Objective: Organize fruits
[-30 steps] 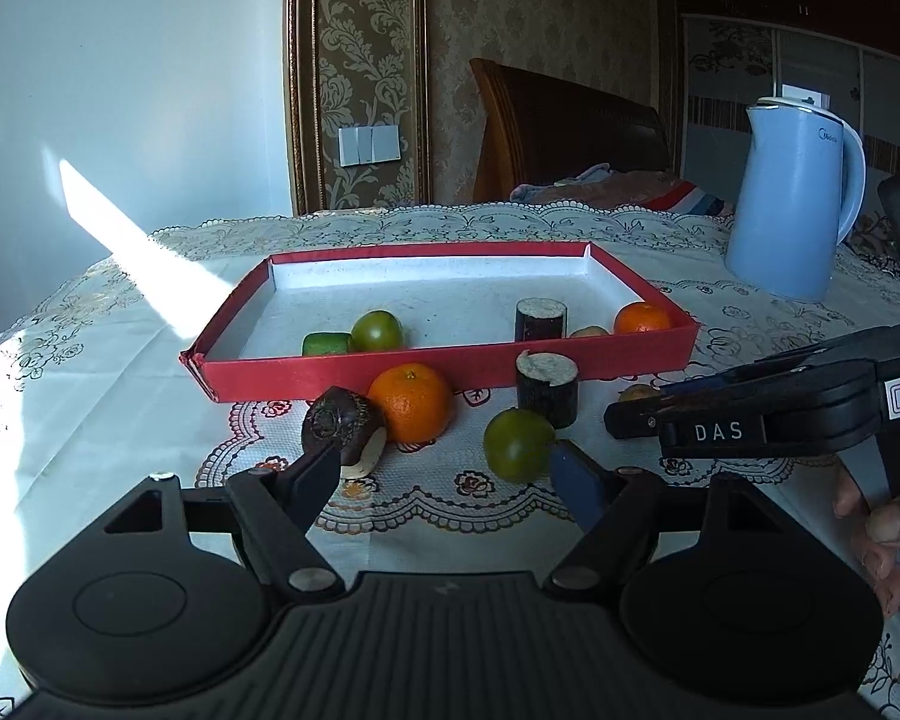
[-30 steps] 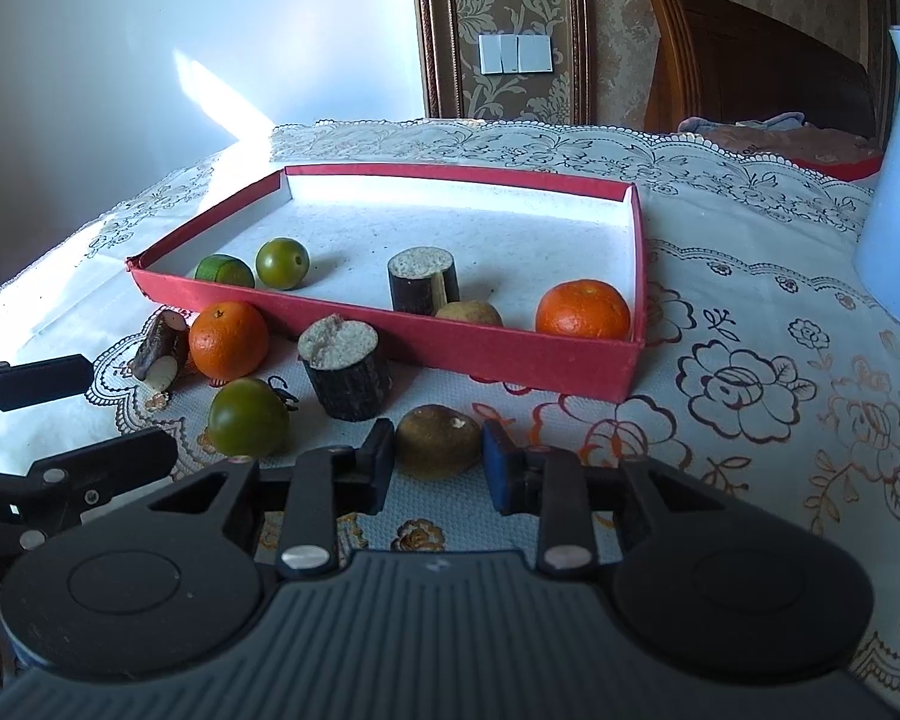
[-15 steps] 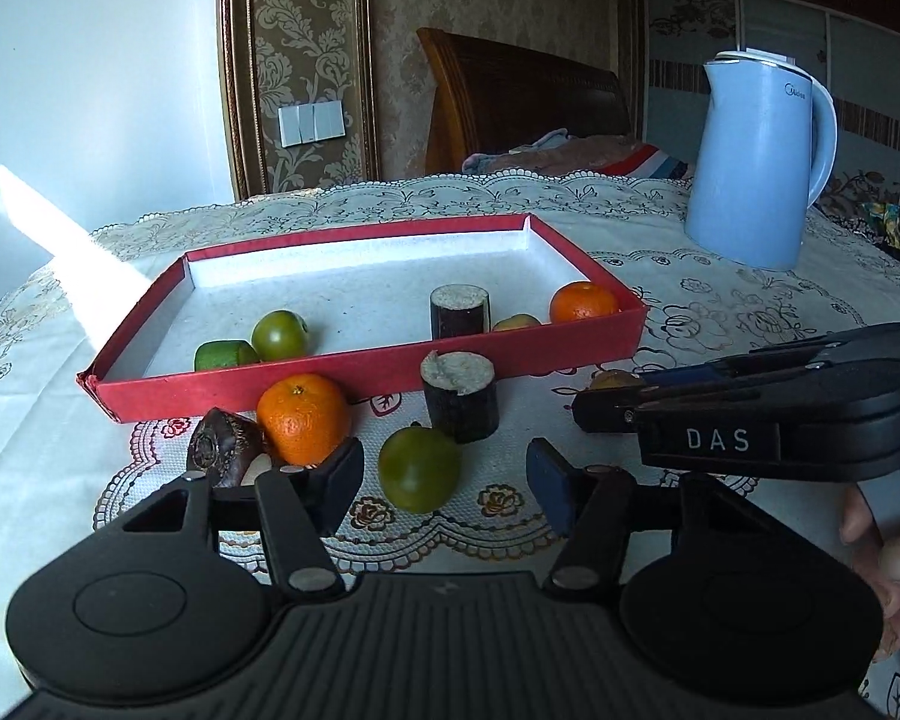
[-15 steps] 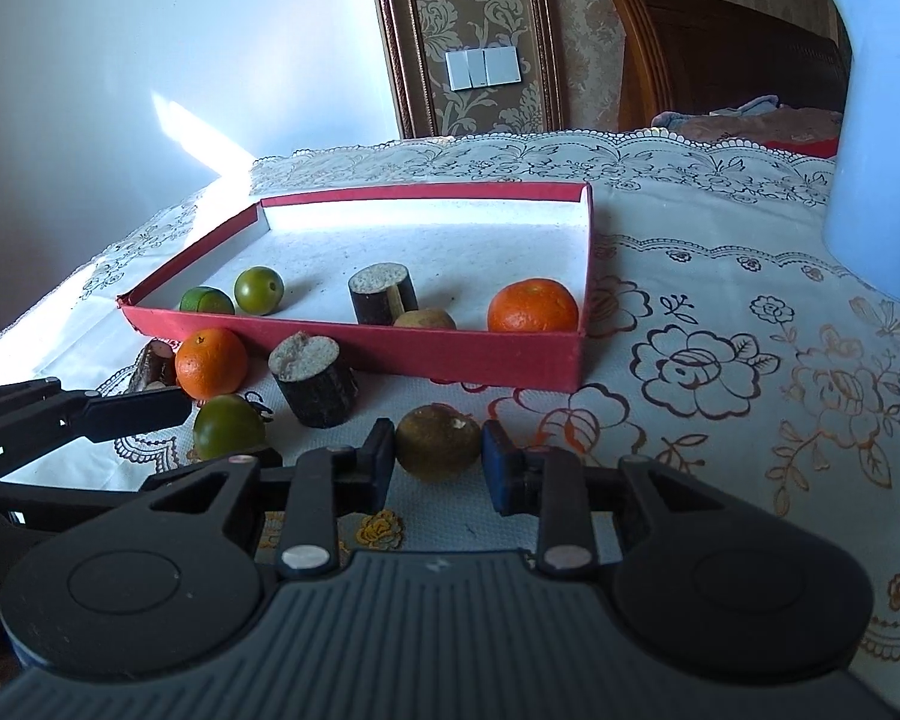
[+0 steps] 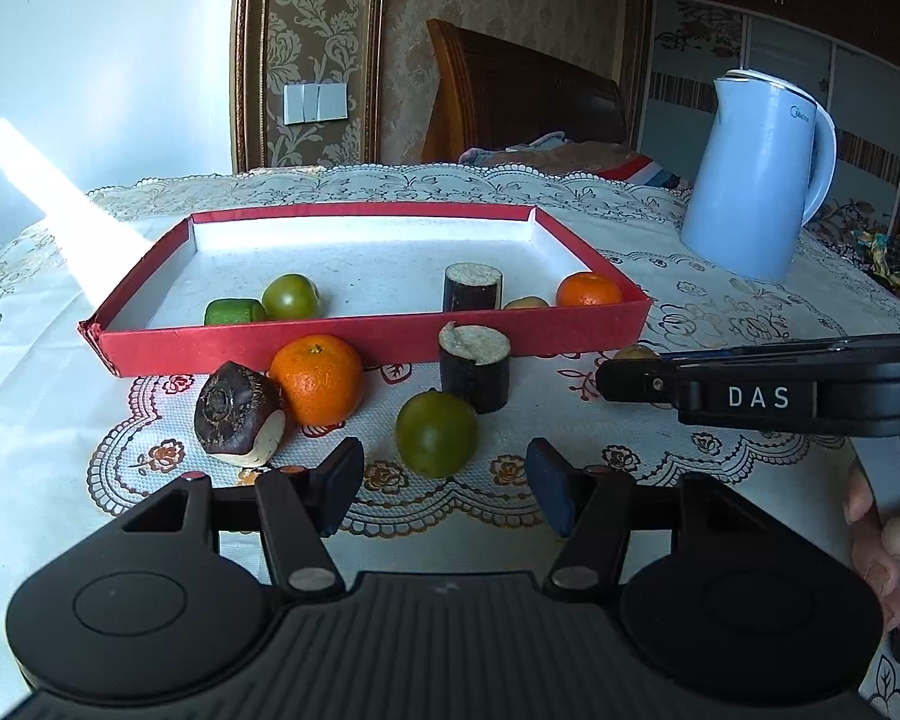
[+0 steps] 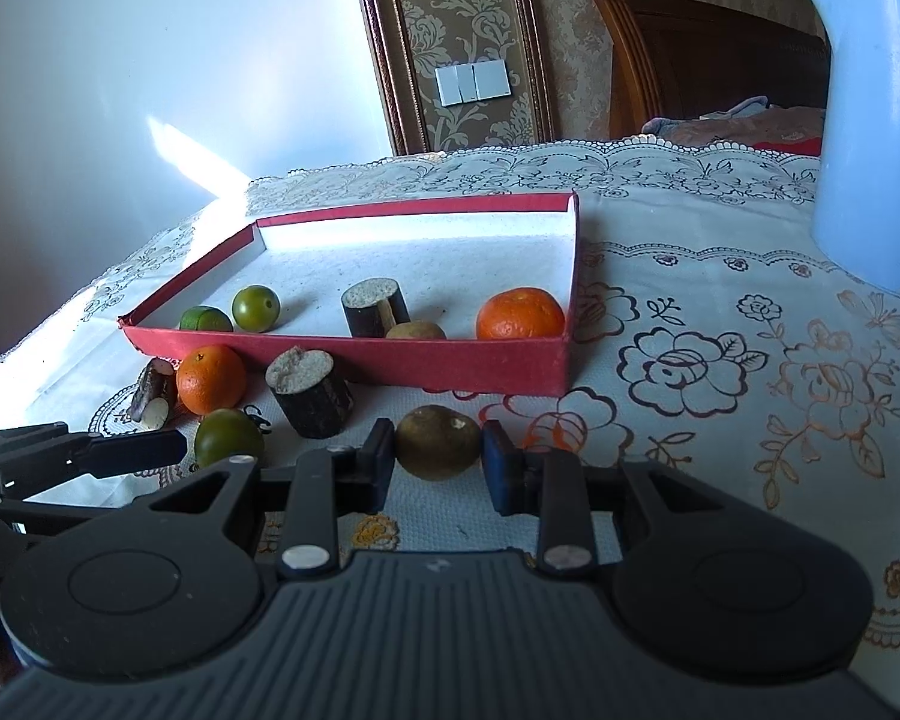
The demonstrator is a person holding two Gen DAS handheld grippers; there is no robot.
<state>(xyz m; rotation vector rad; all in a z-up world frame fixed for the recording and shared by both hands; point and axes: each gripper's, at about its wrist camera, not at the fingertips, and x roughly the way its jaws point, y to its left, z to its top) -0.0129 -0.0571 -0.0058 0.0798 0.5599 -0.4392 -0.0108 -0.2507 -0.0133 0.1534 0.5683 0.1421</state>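
Note:
A red tray [image 5: 390, 339] [image 6: 450, 367] holds two green fruits, a dark cane piece, a brown fruit and an orange. In front of it lie a dark chestnut-like piece [image 5: 237, 414], an orange [image 5: 317, 379], a cane piece [image 5: 475, 367] and a green fruit [image 5: 437, 433] [image 6: 228, 437]. My left gripper [image 5: 444, 489] is open, and the green fruit sits just ahead of its fingertips with a gap on each side. My right gripper [image 6: 439, 461] is shut on a brown round fruit [image 6: 438, 441], low over the cloth just in front of the tray's right end.
A light blue kettle [image 5: 762, 180] [image 6: 870, 138] stands at the back right on the lace tablecloth. In the left wrist view the right gripper's body [image 5: 756, 396] reaches in from the right, with a hand [image 5: 882, 534] on its handle. A wooden chair stands behind the table.
My left gripper swung right, from the chestnut-like piece to the green fruit, and its jaws narrowed. The right gripper kept its hold on the brown fruit and tilted slightly.

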